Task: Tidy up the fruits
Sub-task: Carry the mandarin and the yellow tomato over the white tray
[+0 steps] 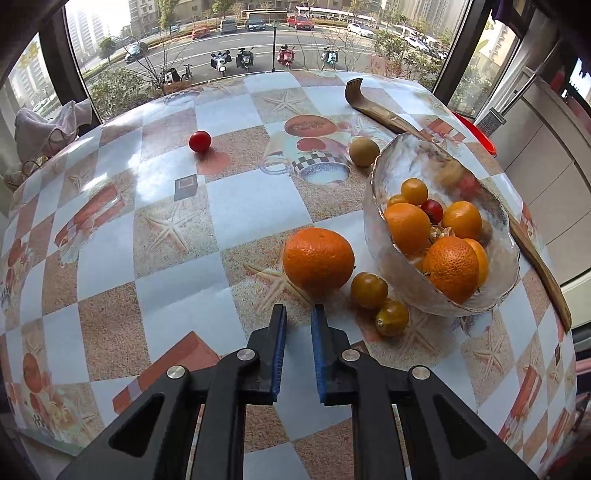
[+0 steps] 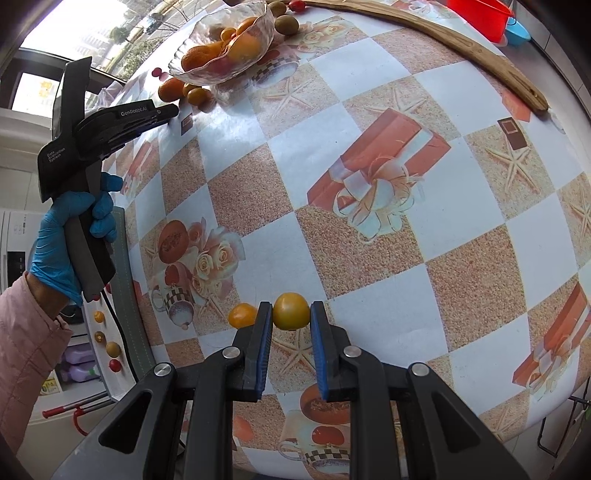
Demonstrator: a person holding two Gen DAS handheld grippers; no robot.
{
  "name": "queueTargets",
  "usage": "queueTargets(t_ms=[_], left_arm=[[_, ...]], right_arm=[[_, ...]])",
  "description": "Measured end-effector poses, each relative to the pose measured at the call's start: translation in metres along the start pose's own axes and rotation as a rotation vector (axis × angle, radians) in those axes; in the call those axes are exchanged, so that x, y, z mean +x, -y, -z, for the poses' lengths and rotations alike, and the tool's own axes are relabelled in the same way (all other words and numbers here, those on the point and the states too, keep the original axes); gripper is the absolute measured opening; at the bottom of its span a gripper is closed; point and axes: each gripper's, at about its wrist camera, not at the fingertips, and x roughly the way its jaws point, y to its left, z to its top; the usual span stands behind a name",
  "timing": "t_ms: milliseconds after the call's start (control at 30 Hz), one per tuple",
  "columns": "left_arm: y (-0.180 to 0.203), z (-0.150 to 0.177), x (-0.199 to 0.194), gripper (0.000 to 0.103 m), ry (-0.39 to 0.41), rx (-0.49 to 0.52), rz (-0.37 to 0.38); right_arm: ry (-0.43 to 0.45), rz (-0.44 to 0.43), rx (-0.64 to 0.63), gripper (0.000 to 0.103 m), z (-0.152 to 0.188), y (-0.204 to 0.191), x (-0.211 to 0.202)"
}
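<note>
A glass bowl on the right of the table holds several oranges and small tomatoes. Beside it lie a large orange and two yellow-brown tomatoes. Farther back sit a kiwi and a red cherry tomato. My left gripper hovers just short of the large orange, shut with nothing between its pads. My right gripper is shut on a yellow tomato low over the tablecloth, with a small orange tomato beside its left finger. The right wrist view also shows the left gripper near the bowl.
A long curved wooden stick lies behind and alongside the bowl. A red bucket stands past the table's far edge. A blue-gloved hand with a pink sleeve holds the left gripper at the table's left edge. Cloths sit on the windowsill.
</note>
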Motion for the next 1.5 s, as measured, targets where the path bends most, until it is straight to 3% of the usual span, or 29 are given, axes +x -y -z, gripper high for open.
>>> queueTargets(t_ms=[167, 233, 267, 333, 733, 1067, 1133, 1200, 1500], left_arm=[[-0.001, 0.006, -0.014, 0.018, -0.007, 0.019, -0.033], [-0.006, 0.005, -0.019, 0.043, -0.017, 0.003, -0.014], [-0.009, 0.005, -0.024, 0.071, -0.003, -0.005, -0.018], [-0.013, 0.003, -0.037, 0.080, 0.048, -0.007, -0.032], [0.001, -0.022, -0.007, 0.080, -0.006, 0.100, -0.052], [-0.008, -0.035, 0.006, 0.080, -0.002, 0.076, 0.029], [-0.011, -0.035, 0.007, 0.071, 0.000, 0.071, 0.068], [-0.014, -0.035, 0.009, 0.042, -0.006, 0.051, 0.126], [-0.009, -0.013, -0.004, 0.040, -0.022, 0.097, 0.159]], right_arm=[[0.007, -0.005, 0.002, 0.022, -0.002, 0.001, -0.002], [0.010, -0.009, 0.003, 0.022, -0.004, 0.001, -0.002], [0.012, -0.010, 0.002, 0.022, -0.005, 0.001, -0.003], [0.016, -0.015, 0.000, 0.022, -0.007, 0.000, -0.004], [0.025, -0.021, 0.023, 0.022, -0.009, 0.005, -0.008], [0.014, -0.007, 0.032, 0.022, -0.011, 0.011, -0.004], [0.014, -0.003, 0.027, 0.022, -0.012, 0.010, -0.005], [0.017, 0.001, 0.027, 0.022, -0.011, 0.009, -0.006], [0.031, 0.016, 0.018, 0.022, -0.013, 0.000, -0.009]])
